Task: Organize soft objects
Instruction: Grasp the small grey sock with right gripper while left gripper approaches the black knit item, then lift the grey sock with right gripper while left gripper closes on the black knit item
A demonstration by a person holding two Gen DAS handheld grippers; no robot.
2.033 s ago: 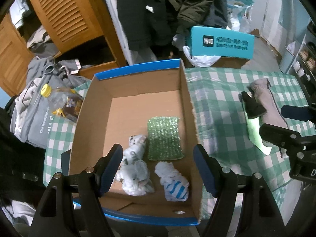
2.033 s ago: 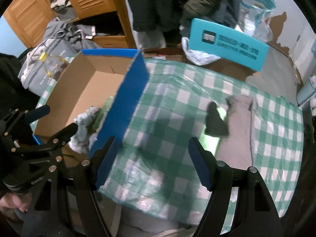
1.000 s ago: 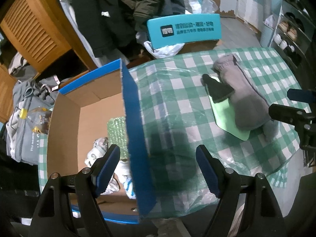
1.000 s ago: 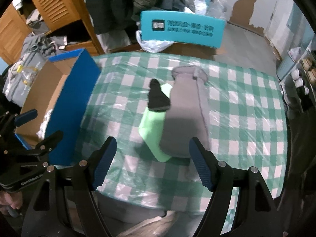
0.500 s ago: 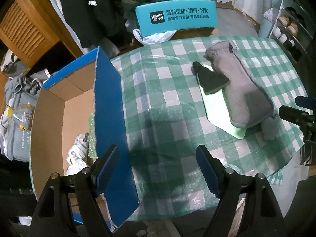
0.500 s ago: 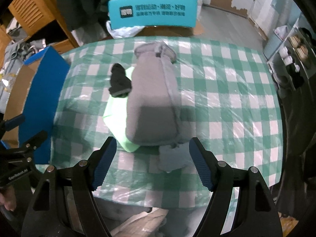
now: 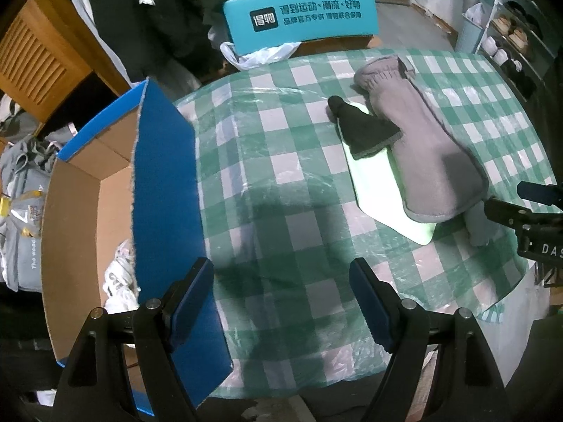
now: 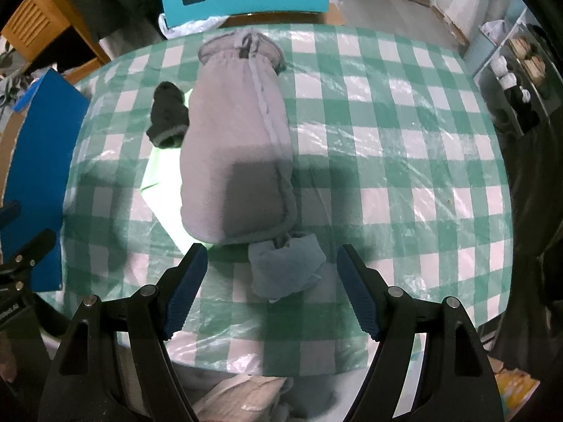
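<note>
Blue-grey cloth [image 8: 286, 269] between open right gripper [image 8: 271, 290]

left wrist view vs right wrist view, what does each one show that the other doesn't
Only the left wrist view looks into the cardboard box, where white rolled socks lie. Only the right wrist view shows the small blue-grey cloth whole, between the open right gripper fingers. Both show the checked tablecloth, the big grey mitten lying on the light green cloth, the small dark mitten and the teal box.
</note>
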